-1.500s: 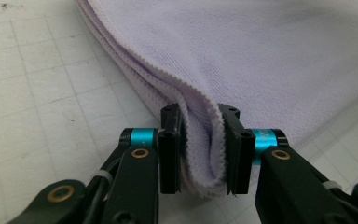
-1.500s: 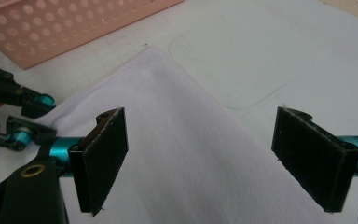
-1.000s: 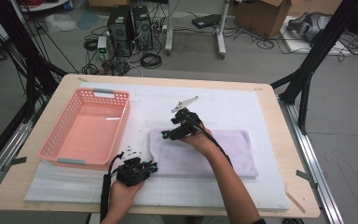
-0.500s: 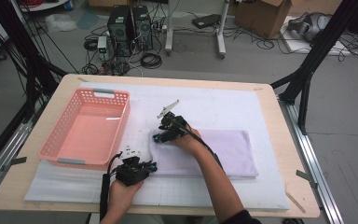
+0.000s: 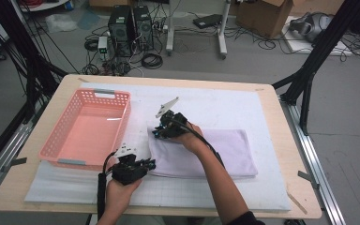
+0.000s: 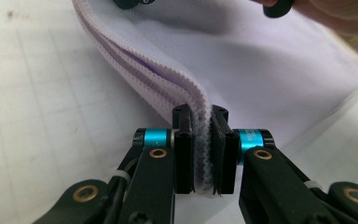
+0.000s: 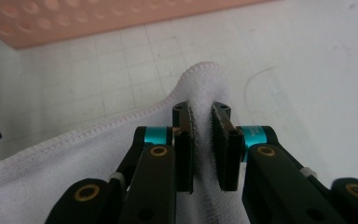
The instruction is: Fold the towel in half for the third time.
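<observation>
- Folded lilac towel (image 5: 201, 152) lies on the white mat (image 5: 243, 108) beside the pink basket (image 5: 86, 129).
- Left gripper (image 6: 200, 140) pinches its near corner; right gripper (image 7: 200, 135), jaws just closing, nips the far corner.
- Soft, light, floppy: corners look like the best hold.

Three cameras: one fixed overhead, one riding each gripper.

High view: above the person's side, facing forward and down, far enough to take in the whole table (image 5: 281, 101), the pink basket (image 5: 86, 129), the folded towel (image 5: 225, 150) and the floor beyond. Left gripper view: very close, looking along the left gripper (image 6: 200, 140) onto the towel's (image 6: 242, 70) near corner, with the other hand at the top edge. Right gripper view: equally close, along the right gripper (image 7: 201, 140) onto the towel's (image 7: 65, 168) far corner, basket wall (image 7: 74, 21) behind. All three views share the towel and the white mat (image 5: 225, 101).
</observation>
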`<state>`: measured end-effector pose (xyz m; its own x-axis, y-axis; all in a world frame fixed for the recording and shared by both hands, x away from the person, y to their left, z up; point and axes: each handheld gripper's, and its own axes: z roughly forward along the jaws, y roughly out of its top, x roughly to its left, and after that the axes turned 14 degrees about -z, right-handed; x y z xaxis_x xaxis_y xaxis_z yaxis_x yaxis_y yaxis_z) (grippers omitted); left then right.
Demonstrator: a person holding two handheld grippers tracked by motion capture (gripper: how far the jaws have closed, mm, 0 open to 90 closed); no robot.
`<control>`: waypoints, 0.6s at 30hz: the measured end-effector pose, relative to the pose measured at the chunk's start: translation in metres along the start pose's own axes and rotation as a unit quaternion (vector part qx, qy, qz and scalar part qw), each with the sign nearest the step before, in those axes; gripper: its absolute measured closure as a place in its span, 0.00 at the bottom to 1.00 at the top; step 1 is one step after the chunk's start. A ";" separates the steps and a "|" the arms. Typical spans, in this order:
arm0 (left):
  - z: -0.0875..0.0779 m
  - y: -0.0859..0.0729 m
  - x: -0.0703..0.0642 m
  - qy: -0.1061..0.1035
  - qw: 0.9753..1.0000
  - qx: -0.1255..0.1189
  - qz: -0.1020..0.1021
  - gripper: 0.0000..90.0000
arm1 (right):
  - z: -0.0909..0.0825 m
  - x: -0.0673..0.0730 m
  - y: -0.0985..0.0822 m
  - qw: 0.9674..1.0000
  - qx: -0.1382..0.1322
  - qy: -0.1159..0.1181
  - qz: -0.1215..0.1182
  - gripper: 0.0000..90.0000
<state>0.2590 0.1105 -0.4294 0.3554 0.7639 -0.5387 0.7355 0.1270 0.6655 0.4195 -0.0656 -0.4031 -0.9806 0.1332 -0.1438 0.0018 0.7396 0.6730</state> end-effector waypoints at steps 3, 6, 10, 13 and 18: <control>0.002 0.005 -0.008 -0.018 1.000 -0.004 -0.005 0.90 | -0.021 -0.002 -0.004 1.000 -0.025 -0.007 0.004 0.89; 0.008 0.010 -0.018 -0.037 0.999 -0.006 -0.007 0.90 | -0.036 -0.004 -0.009 0.999 -0.037 -0.014 0.003 0.89; 0.020 0.018 -0.036 -0.054 0.998 0.006 0.011 0.90 | -0.054 -0.005 -0.017 0.999 -0.043 -0.023 0.002 0.89; 0.030 0.024 -0.049 -0.066 0.998 0.014 0.015 0.90 | -0.071 -0.007 -0.028 0.998 -0.051 -0.034 0.005 0.89; 0.043 0.030 -0.065 -0.080 0.996 0.025 0.021 0.90 | -0.092 -0.009 -0.045 0.997 -0.061 -0.048 0.021 0.89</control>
<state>0.2833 0.0370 -0.3964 0.4703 0.6572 -0.5890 0.7443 0.0632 0.6649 0.4102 -0.1612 -0.3656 -0.9567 0.2294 -0.1790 0.0124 0.6467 0.7627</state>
